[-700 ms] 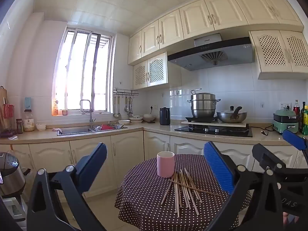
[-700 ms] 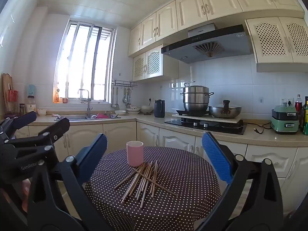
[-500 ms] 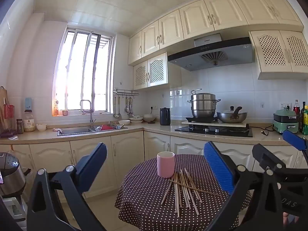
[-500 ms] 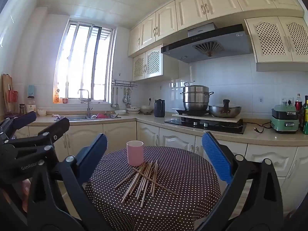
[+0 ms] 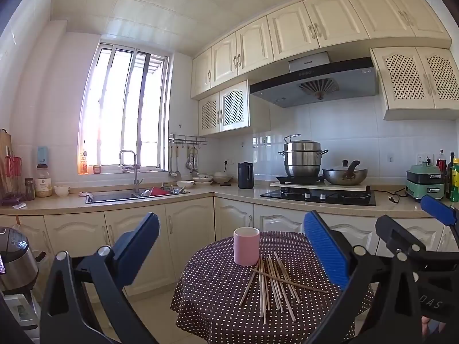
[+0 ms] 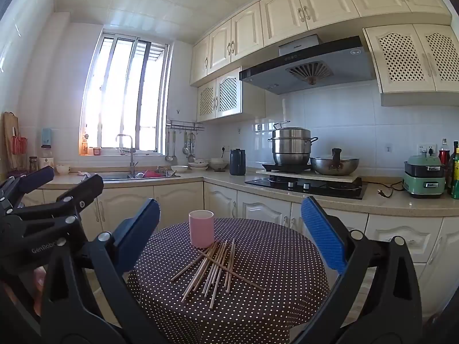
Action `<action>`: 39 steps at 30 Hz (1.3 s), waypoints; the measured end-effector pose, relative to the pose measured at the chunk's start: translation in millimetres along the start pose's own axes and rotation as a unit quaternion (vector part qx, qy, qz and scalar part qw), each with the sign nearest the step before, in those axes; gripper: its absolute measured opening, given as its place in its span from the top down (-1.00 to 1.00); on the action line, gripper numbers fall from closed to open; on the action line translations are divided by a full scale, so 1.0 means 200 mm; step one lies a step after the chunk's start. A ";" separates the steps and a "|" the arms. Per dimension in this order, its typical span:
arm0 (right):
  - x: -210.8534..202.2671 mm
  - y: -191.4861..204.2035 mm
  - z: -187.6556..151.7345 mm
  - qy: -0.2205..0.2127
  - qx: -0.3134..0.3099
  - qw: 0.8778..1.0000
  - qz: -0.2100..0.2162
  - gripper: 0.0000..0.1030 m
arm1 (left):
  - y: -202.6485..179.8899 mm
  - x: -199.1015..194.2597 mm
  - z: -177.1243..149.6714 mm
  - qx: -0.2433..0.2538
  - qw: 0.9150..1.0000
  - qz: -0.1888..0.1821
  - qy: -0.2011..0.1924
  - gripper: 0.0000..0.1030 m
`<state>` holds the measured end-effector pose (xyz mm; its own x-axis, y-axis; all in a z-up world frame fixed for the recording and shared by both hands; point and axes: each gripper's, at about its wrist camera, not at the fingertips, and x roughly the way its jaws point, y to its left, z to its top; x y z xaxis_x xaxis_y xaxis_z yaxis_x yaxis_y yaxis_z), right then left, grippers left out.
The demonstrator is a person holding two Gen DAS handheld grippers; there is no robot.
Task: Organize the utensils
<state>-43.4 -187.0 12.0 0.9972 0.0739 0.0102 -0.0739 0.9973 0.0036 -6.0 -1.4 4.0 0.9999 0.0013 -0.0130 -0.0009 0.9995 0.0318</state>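
Observation:
A pink cup (image 5: 246,246) stands upright on a small round table with a dark dotted cloth (image 5: 206,309). Several wooden chopsticks (image 5: 269,283) lie in a loose crossed pile just in front of the cup. The cup (image 6: 201,228), the chopsticks (image 6: 213,268) and the cloth (image 6: 281,261) also show in the right wrist view. My left gripper (image 5: 232,246) is open and empty, held well short of the table. My right gripper (image 6: 231,229) is open and empty too, to the right of the left one, whose frame (image 6: 34,229) shows at its left.
Kitchen counters run behind the table: a sink (image 5: 134,196) at the left, a black kettle (image 5: 245,175), and a stove with a steel pot (image 5: 302,157) and a wok (image 5: 344,173). A rice cooker (image 5: 14,261) stands low at the far left.

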 end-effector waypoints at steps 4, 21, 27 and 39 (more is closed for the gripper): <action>0.00 0.00 0.00 0.001 0.001 1.000 0.000 -0.88 | -0.01 -0.01 0.00 0.001 1.000 0.001 -0.001 -0.92; -0.01 0.00 -0.01 0.003 0.003 1.000 0.000 -0.88 | -0.01 -0.02 0.00 0.001 1.000 0.001 -0.001 -0.92; -0.01 0.00 -0.01 0.003 0.002 1.000 0.000 -0.88 | -0.01 -0.02 0.01 0.001 1.000 0.001 -0.001 -0.92; 0.00 0.00 -0.02 0.002 0.003 1.000 0.000 -0.88 | 0.00 -0.02 0.05 0.002 1.000 0.001 -0.004 -0.92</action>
<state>-43.3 -186.7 7.9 0.9972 0.0746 0.0065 -0.0747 0.9972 0.0097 -10.7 -1.6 13.2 1.0000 0.0038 -0.0048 -0.0036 0.9994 0.0348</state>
